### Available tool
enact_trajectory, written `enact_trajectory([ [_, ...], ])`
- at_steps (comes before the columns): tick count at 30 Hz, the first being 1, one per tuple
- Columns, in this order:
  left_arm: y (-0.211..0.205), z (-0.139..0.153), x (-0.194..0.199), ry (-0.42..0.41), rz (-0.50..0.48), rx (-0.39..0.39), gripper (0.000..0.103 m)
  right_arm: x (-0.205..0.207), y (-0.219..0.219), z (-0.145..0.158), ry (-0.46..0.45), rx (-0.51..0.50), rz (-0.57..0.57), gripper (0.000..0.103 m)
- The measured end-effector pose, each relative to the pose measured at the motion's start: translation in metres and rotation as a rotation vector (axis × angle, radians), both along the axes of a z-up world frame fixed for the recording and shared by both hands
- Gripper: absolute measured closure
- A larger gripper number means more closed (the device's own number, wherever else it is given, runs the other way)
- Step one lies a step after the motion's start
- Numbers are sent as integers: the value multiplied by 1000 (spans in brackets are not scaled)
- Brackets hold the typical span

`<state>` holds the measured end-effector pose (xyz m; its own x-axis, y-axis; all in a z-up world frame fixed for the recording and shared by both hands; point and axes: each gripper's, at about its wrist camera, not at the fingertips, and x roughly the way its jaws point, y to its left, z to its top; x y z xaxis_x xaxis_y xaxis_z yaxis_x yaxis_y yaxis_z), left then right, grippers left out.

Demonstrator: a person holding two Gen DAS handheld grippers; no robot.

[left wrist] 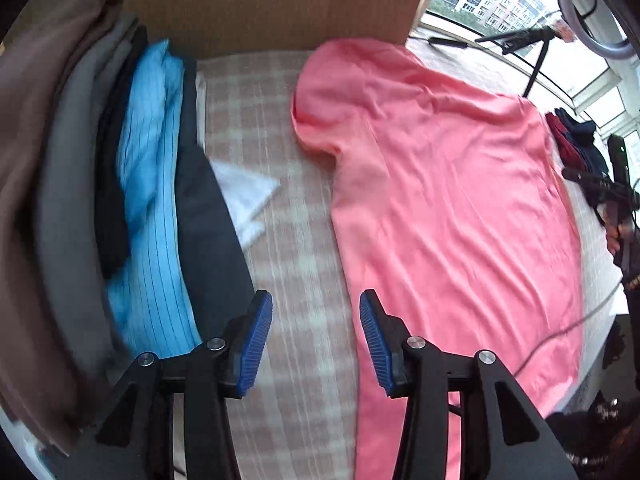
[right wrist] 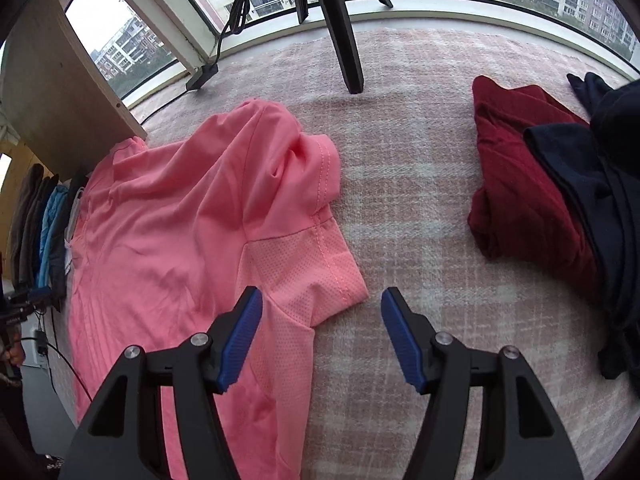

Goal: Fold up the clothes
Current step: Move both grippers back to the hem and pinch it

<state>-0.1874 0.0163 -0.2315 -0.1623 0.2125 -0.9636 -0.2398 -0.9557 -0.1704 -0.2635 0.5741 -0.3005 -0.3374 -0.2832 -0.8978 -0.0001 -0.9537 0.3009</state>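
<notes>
A pink T-shirt [left wrist: 440, 200] lies spread on the checked bedcover [left wrist: 288, 240]. My left gripper [left wrist: 316, 304] hangs open above the cover just beside the shirt's left edge, nothing between its fingers. In the right wrist view the same pink T-shirt [right wrist: 180, 220] shows a sleeve [right wrist: 320, 264] with a mesh panel pointing right. My right gripper [right wrist: 322, 300] is open over that sleeve's end, holding nothing.
A stack of folded clothes [left wrist: 148, 200], brown, grey, blue and dark, stands at the left by a wooden panel [left wrist: 260, 0]. A dark red garment [right wrist: 520, 184] and a navy one [right wrist: 592, 200] lie at the right. A tripod leg [right wrist: 344, 40] stands on the cover near the window.
</notes>
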Motion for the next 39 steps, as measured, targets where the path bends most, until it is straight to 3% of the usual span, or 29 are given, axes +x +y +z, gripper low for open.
enact_trajectory([
  [3, -22, -1, 62, -45, 3, -36, 59, 41, 13, 34, 56, -36, -24, 42],
  [8, -68, 6, 159, -113, 122, 56, 58, 132, 52, 90, 103, -196, -85, 42],
  [11, -72, -2, 194, -126, 135, 68, 56, 185, 47, 101, 86, -120, -44, 42],
  [19, -39, -37, 216, -187, 91, 135, 56, 300, -24, 13, -98, -45, 101, 42],
  [22, -29, -38, 215, -171, 70, 148, 59, 320, -22, -5, -118, -85, 41, 42],
  [23, -27, -38, 214, -166, 64, 152, 64, 326, -22, -11, -124, -96, 26, 42],
  [24, -24, -39, 214, -171, 56, 150, 79, 331, -22, -12, -124, -97, 28, 42],
  [26, -25, -41, 214, -180, 51, 145, 99, 340, -23, -14, -124, -98, 34, 42],
  [30, -36, -41, 218, -198, 63, 138, 102, 347, -24, -21, -134, -102, 29, 42],
  [33, -50, -34, 220, -187, 68, 128, 102, 351, -34, -29, -163, -82, 62, 56],
  [36, -47, -29, 220, -172, 49, 126, 102, 354, -46, -26, -149, 0, 93, 57],
  [38, -41, -28, 220, -162, 39, 125, 102, 354, -53, -23, -132, 60, 107, 75],
  [39, -37, -28, 219, -158, 35, 127, 102, 353, -54, -24, -138, 80, 104, 100],
])
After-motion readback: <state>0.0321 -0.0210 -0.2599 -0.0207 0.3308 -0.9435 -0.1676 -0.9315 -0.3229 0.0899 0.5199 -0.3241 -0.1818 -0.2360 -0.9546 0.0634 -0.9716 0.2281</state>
